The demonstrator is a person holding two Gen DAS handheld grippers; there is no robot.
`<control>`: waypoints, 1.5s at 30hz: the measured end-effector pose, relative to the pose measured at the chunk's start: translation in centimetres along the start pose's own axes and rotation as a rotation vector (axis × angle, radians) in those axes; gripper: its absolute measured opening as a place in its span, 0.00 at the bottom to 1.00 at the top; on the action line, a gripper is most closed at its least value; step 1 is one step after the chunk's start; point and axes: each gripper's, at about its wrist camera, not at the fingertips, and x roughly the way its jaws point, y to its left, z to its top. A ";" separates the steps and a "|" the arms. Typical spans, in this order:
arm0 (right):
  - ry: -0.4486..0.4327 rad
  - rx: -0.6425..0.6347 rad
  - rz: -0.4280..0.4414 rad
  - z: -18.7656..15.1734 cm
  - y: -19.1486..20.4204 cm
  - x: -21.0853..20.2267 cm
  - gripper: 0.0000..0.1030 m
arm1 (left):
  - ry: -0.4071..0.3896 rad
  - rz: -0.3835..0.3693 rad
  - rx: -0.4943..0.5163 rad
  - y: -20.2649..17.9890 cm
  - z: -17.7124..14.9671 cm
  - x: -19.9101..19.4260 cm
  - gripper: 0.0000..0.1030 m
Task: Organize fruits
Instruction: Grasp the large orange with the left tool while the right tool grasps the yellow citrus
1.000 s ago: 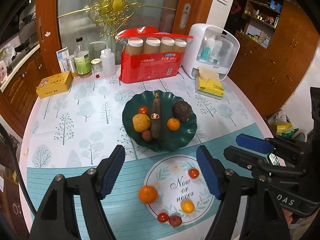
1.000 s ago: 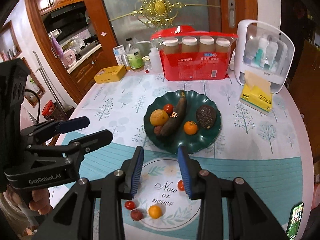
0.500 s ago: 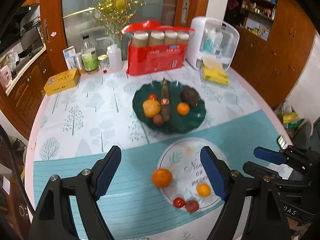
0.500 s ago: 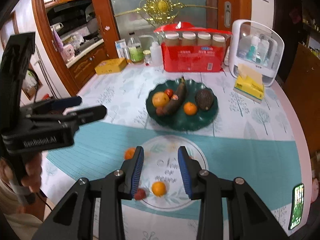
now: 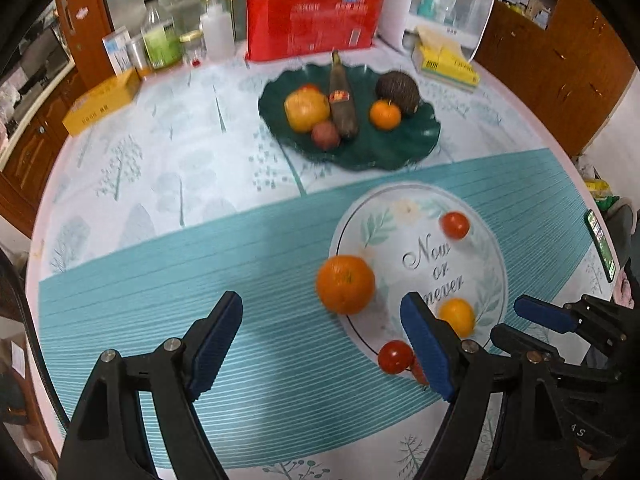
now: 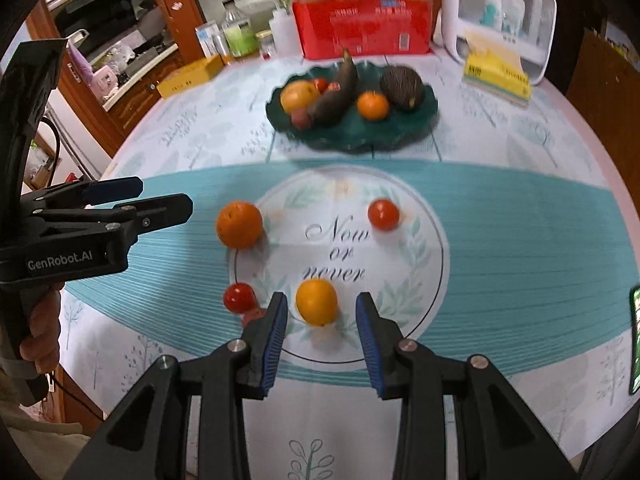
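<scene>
The small yellow-orange fruit lies near on the round printed mat, just beyond the right gripper, whose jaws stand apart, empty. The large orange lies ahead of the left gripper, jaws apart.

Fruit plate far side of table, printed circle nearer, large orange on its left edge, small orange near front, boxes behind plate

A home dining room: wooden cabinets, kitchen beyond, condiment bottles on tablecloth.
</scene>
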 end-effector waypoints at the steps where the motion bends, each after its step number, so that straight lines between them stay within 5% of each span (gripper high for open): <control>1: 0.006 0.011 0.008 -0.2 -0.1 0.5 0.35 | 0.011 -0.004 -0.004 0.0 -0.1 0.5 0.78; 11: 0.039 0.031 0.036 -0.3 0.1 3.5 0.35 | 0.107 -0.047 -0.042 0.4 -0.1 4.8 0.78; 24: 0.070 0.045 0.042 -0.4 -0.4 5.4 0.35 | 0.133 -0.039 -0.026 -0.9 0.3 7.2 0.78; 29: 0.067 0.045 0.036 -0.6 -0.3 5.5 0.32 | 0.129 -0.031 -0.015 -1.4 0.4 7.7 0.72; 39: 0.047 0.016 0.010 -1.0 0.2 5.4 0.30 | 0.114 -0.044 -0.008 -1.7 0.5 7.7 0.43; 45: 0.035 0.017 0.011 -1.0 0.1 5.0 0.29 | 0.109 -0.052 -0.017 -1.8 0.4 7.6 0.41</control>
